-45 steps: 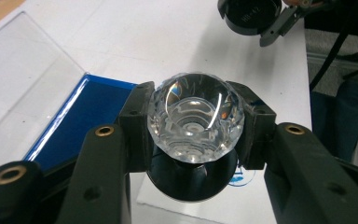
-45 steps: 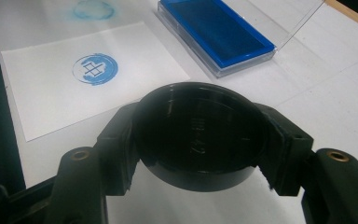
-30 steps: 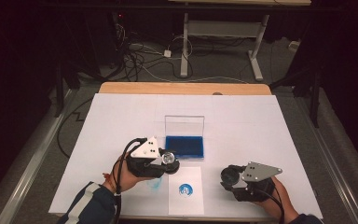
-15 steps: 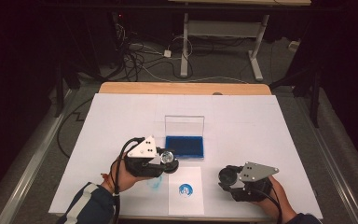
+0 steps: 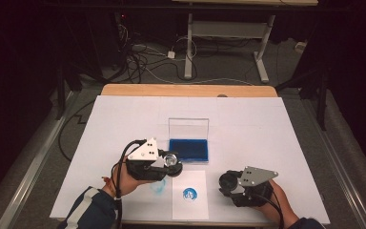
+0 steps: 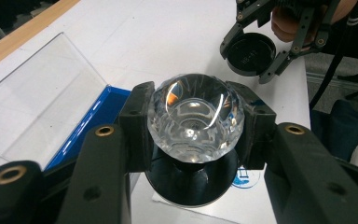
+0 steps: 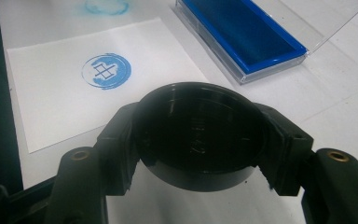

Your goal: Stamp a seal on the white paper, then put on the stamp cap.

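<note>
Stamp, a faceted clear knob on a round black base, sits clamped by its knob between the closed jaws of the left gripper, held above the near-left part of the white table, just beside the paper sheet. Risk one: the faceted knob is smooth and tapered, so a tilt of the hand could let it rotate or slip out, dropping an inked face onto the table, where a blue smear already lies left of the sheet. Risk two: lowering over the sheet could overprint the blue round imprint and blur it. Farther off, the blue ink pad lies in its open clear case; a careless sweep could knock the upright lid. At the right, the right gripper is closed on the black cap, held by its rim; misaligned capping could pinch or smear ink.
</note>
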`<state>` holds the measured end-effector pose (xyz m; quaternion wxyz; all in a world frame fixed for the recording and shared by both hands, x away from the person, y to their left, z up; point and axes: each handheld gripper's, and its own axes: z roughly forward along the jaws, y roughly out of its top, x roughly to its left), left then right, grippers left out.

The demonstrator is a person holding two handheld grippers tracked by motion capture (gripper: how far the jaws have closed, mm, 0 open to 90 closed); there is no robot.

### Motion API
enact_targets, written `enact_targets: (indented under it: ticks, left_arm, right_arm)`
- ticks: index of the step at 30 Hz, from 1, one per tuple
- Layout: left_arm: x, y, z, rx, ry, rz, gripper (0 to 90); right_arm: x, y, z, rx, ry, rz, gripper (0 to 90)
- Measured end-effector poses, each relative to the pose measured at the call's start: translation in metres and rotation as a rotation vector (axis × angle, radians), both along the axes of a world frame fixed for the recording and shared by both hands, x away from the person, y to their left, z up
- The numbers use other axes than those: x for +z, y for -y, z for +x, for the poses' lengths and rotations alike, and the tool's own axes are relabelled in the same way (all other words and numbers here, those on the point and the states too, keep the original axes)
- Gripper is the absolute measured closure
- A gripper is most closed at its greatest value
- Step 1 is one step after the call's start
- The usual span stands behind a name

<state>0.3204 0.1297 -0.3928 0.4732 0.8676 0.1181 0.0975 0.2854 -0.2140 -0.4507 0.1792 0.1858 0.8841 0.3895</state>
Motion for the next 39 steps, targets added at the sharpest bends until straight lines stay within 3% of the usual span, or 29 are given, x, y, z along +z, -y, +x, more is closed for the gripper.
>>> enact_targets:
  ticks: [19, 28, 39]
  left_arm:
    - [0.009, 0.002, -0.003, -0.007, 0.005, -0.049, 53.6]
    - [0.014, 0.006, -0.002, -0.017, 0.023, -0.047, 53.7]
    - [0.022, 0.016, -0.002, -0.040, 0.043, -0.082, 53.6]
  right_arm:
    - [-0.001, -0.007, 0.003, 0.013, -0.014, 0.008, 38.1]
    - [-0.001, -0.013, 0.008, 0.018, -0.014, 0.008, 38.1]
    - [0.009, -0.026, 0.014, 0.025, 0.018, 0.032, 38.1]
